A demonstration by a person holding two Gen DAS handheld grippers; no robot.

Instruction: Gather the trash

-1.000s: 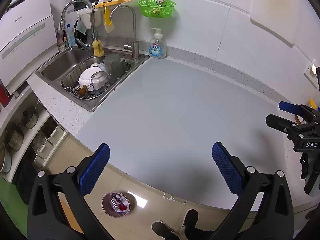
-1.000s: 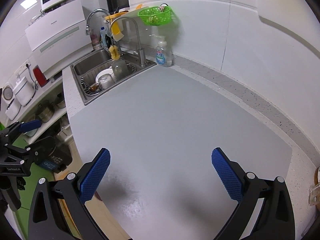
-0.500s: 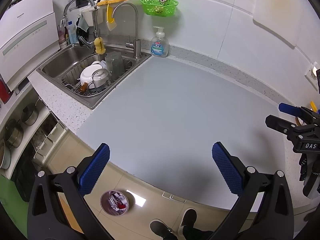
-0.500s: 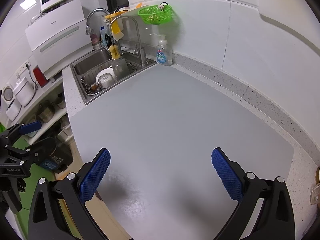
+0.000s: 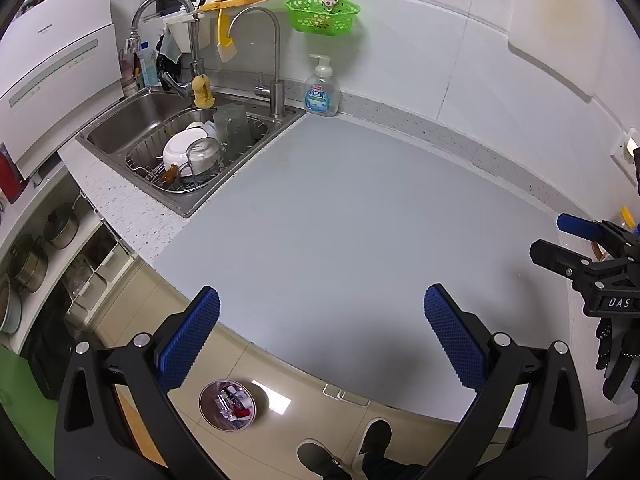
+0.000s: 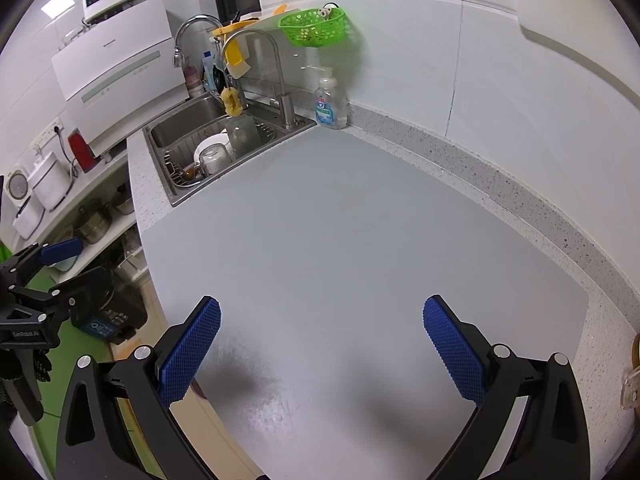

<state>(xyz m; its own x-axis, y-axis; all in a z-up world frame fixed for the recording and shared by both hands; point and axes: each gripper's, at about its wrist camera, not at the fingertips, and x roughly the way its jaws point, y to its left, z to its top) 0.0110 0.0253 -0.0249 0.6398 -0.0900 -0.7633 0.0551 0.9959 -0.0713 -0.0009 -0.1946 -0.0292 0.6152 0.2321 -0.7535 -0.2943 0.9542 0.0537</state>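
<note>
A small round trash bin (image 5: 227, 405) with scraps inside stands on the floor below the counter's front edge, in the left wrist view. My left gripper (image 5: 320, 336) is open and empty, above the counter edge and the bin. It also shows at the left edge of the right wrist view (image 6: 48, 268). My right gripper (image 6: 320, 344) is open and empty over the grey counter mat (image 6: 340, 248). It also shows at the right of the left wrist view (image 5: 560, 240). No loose trash shows on the mat.
A steel sink (image 5: 188, 148) with a dish rack, plates and a glass sits at the back left. A soap bottle (image 5: 322, 92) stands by the tap. A green basket (image 5: 322, 14) hangs on the wall. Pots fill shelves (image 5: 36, 256) at the left. A person's shoes (image 5: 344, 452) are on the floor.
Both views have shifted slightly; the sink and soap bottle sit a little further right and lower in the left wrist view. Both grippers stay open and empty.
</note>
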